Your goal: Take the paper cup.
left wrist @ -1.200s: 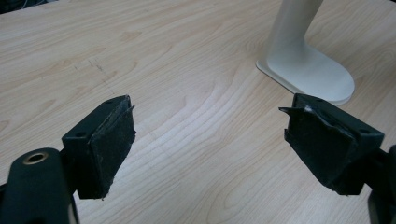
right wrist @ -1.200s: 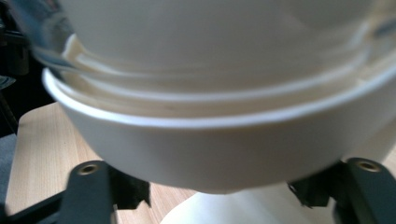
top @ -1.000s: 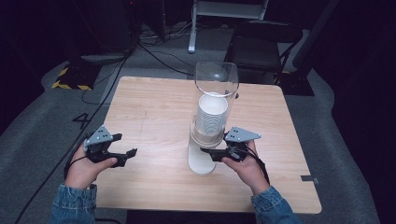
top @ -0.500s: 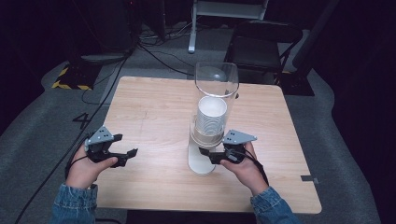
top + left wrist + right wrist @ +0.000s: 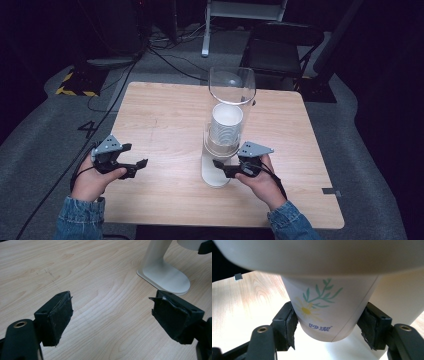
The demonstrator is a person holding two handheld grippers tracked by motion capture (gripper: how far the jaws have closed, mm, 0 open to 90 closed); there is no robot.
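Waiting left gripper [image 5: 141,164]: spread wide, empty, low over the desk [image 5: 165,120] near its front-left corner, likely kept clear.
Cup dispenser [image 5: 222,145]: stands mid-desk toward the front edge, holding the stack upright.
Paper cup [image 5: 327,310]: lowest of the stack, hanging beneath the dispenser.
Right gripper [image 5: 328,323]: clasping the paper cup's base from both sides, seemingly to draw it down.

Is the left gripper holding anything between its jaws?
No: in the left gripper view the left gripper has its jaws wide apart over the bare wooden table, nothing between them.
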